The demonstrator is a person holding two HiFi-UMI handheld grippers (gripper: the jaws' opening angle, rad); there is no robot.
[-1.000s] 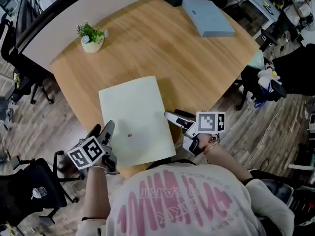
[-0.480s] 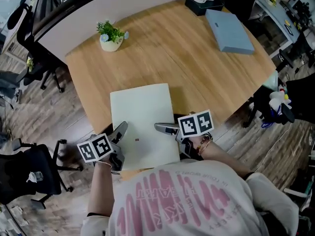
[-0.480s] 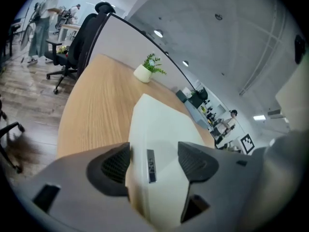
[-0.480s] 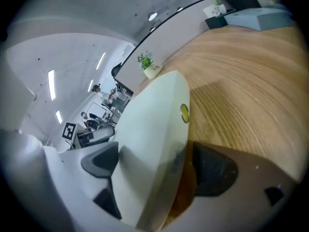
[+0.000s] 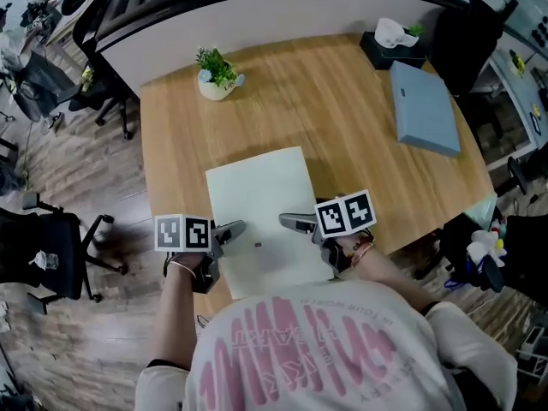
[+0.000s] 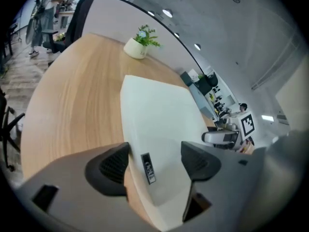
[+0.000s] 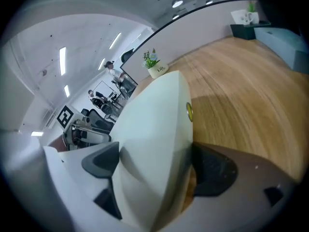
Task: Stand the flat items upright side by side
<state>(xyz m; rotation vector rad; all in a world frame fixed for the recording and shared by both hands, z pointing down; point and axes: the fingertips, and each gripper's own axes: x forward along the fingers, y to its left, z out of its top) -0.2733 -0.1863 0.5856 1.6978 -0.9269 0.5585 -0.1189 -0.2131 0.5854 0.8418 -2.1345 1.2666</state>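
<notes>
— What has been changed?
— The left gripper (image 5: pixel 228 232) and right gripper (image 5: pixel 294 223) have been brought to the pale green item (image 5: pixel 257 199), lower centre. The jaws were widened, then eased in. Its edges are straddled, apparently unpinched.
— Meaning?
— Raising it can be begun. The blue item (image 5: pixel 424 110), upper right, lies flat.

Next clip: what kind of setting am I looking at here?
Most likely an open-plan office: a wooden desk backed by a low divider panel, black swivel chairs on wood-look flooring, and a small potted plant on the desk.
</notes>
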